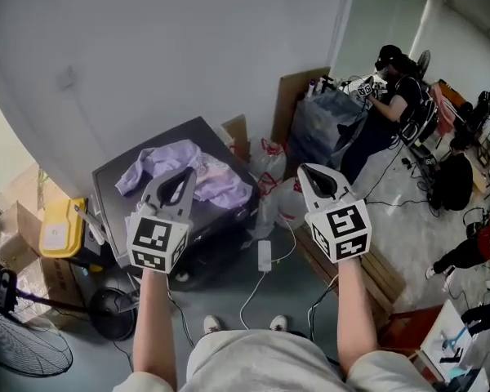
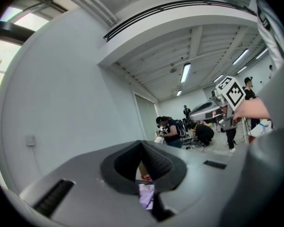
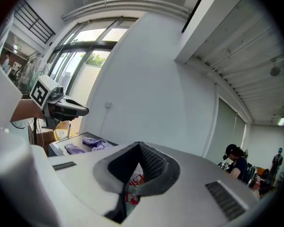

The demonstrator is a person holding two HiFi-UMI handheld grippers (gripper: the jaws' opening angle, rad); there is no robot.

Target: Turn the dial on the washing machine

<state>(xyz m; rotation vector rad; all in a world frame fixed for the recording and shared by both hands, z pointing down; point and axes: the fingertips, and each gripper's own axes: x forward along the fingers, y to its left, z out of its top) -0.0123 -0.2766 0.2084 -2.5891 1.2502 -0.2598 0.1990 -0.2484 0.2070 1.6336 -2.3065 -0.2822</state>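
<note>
Closest, the left gripper (image 1: 183,174) and the right gripper (image 1: 307,171) were both closed on nothing, well apart from the washing machine (image 1: 110,211) below, whose dial I could not see, so the approach probably came first: lower one gripper, open it, find the dial.

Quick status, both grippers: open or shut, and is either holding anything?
Left gripper: shut, tips together, holding nothing.
Right gripper: shut, tips together, holding nothing.

Pale grey wall (image 1: 188,47), grey floor (image 1: 208,292), ceiling strip lights (image 2: 184,73), tall windows (image 3: 92,46).
</note>
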